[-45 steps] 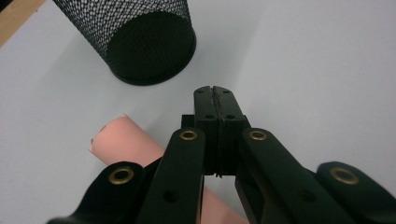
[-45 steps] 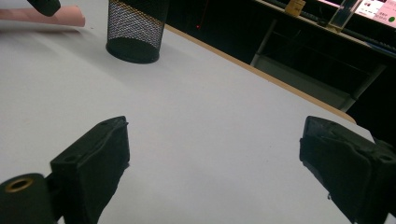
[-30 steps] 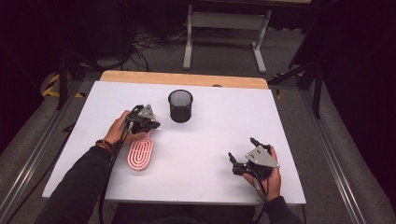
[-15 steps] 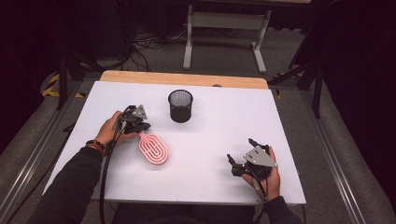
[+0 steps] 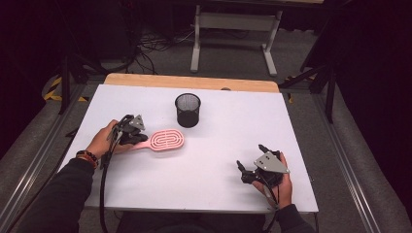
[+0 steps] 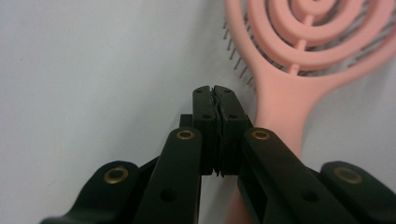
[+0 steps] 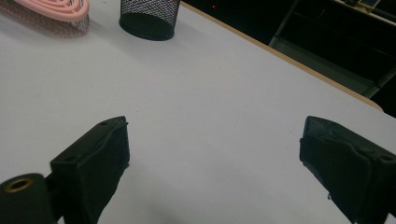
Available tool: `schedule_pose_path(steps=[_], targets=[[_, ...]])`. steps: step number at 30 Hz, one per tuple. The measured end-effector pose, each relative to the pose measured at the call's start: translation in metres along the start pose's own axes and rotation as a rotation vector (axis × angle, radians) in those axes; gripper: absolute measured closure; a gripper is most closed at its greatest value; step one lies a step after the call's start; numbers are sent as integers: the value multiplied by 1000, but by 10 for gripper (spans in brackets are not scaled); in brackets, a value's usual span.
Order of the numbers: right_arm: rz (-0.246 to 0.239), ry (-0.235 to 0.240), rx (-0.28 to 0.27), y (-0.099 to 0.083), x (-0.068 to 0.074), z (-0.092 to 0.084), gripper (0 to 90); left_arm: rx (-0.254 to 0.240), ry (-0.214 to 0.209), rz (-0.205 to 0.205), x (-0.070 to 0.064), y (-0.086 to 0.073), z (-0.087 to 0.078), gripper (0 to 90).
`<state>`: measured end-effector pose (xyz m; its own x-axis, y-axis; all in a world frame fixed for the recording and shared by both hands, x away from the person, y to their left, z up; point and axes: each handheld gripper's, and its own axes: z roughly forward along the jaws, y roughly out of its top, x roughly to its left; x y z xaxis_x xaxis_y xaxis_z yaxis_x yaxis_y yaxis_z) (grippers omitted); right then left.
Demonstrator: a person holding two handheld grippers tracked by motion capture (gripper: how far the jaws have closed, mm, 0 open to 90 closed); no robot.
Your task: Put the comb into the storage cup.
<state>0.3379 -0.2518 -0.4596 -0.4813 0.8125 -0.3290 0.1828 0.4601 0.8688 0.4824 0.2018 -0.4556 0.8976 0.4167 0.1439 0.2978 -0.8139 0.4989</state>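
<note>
A pink vented hairbrush (image 5: 166,140) lies flat on the white table (image 5: 214,189), its head pointing right and its handle toward my left gripper (image 5: 139,139). In the left gripper view the jaws of the left gripper (image 6: 215,91) are pressed together with nothing between them, and the brush handle (image 6: 280,100) lies right beside them on the right. A black mesh cup (image 5: 187,109) stands upright behind the brush. My right gripper (image 5: 250,157) rests at the table's near right, open with only bare table between its jaws (image 7: 212,140).
The cup (image 7: 148,16) and the brush head (image 7: 56,11) lie far ahead of the right gripper. A wooden strip (image 5: 189,81) runs along the table's far edge. A metal stand (image 5: 233,29) and cables lie on the floor behind.
The brush has swung round from head-toward-the-person to head pointing right, with the left gripper at its handle shifting left. The right gripper has kept still.
</note>
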Motion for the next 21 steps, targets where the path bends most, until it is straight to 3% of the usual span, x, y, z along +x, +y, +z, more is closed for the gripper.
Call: schedule_pose_path(steps=[6,9,11,15,17,19,21], targets=[[-3,1,1,1,0,0,91,-12,-39,-34,-3,-7,-4,878],[-2,2,2,0,0,0,92,-13,-30,-49,-4,-9,-6,830],[-2,1,1,0,0,-1,91,-42,-9,-70,-3,-10,-8,793],[2,-2,-1,1,-1,-1,91,-103,7,-129,-3,-10,-14,643],[6,-2,0,0,-2,-1,92,-115,16,-129,-7,-8,-18,629],[5,-1,1,0,-2,-1,92,-108,43,-133,-11,-4,-22,499],[5,0,1,0,-2,-1,92,-98,41,-134,-14,-1,-25,434]])
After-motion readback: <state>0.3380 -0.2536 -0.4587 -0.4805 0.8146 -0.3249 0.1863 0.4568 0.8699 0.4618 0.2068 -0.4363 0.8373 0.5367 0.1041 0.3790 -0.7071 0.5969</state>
